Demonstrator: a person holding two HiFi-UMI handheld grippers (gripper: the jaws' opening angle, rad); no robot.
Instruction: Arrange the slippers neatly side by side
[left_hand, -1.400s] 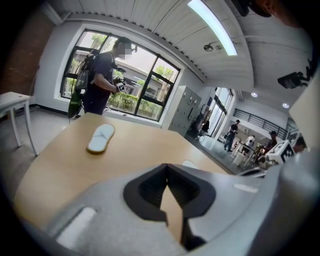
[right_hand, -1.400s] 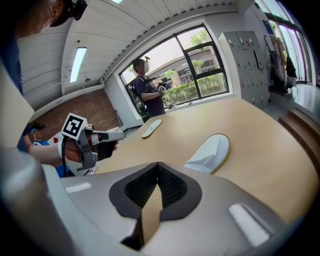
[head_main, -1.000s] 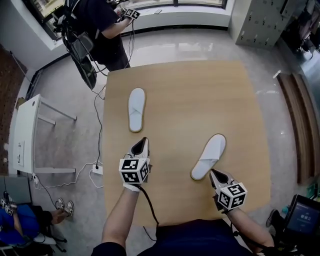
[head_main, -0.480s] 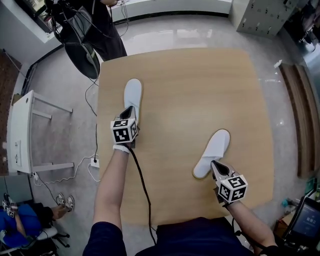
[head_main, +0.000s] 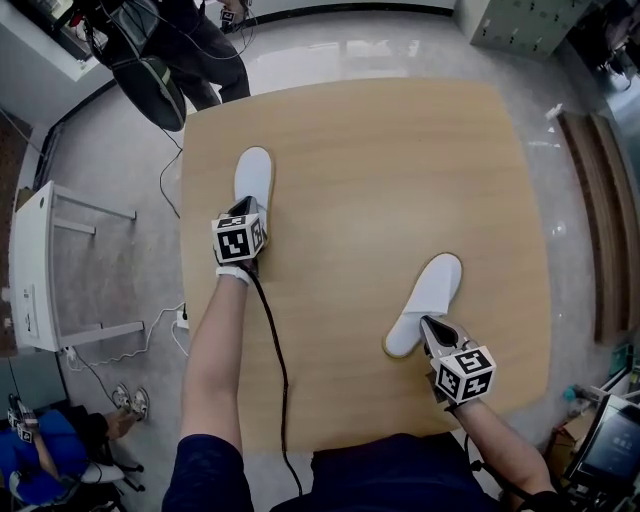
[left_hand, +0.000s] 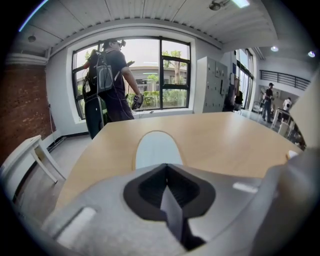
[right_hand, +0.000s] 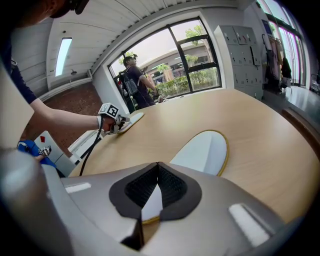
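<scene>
The worktop (head_main: 400, 170) is mostly bare wood, with wide open room across its middle and far right. The left slipper (head_main: 253, 172) lies close to the left edge, with little margin on that side. Its long axis runs almost straight away from the person, rounded end towards the far edge. The left hand-held gripper (head_main: 243, 206) sits at its near end, jaws drawn narrow on the heel. A black cable (head_main: 270, 340) trails back from it along the arm.

The right slipper (head_main: 428, 300) lies well apart, towards the near right. It is slanted, toe pointing away and rightward, with clear wood between it and the right edge. The right hand-held gripper (head_main: 425, 323) has its jaws closed narrow on that heel.

Another person (left_hand: 110, 75) stands on the floor beyond the far left corner.
</scene>
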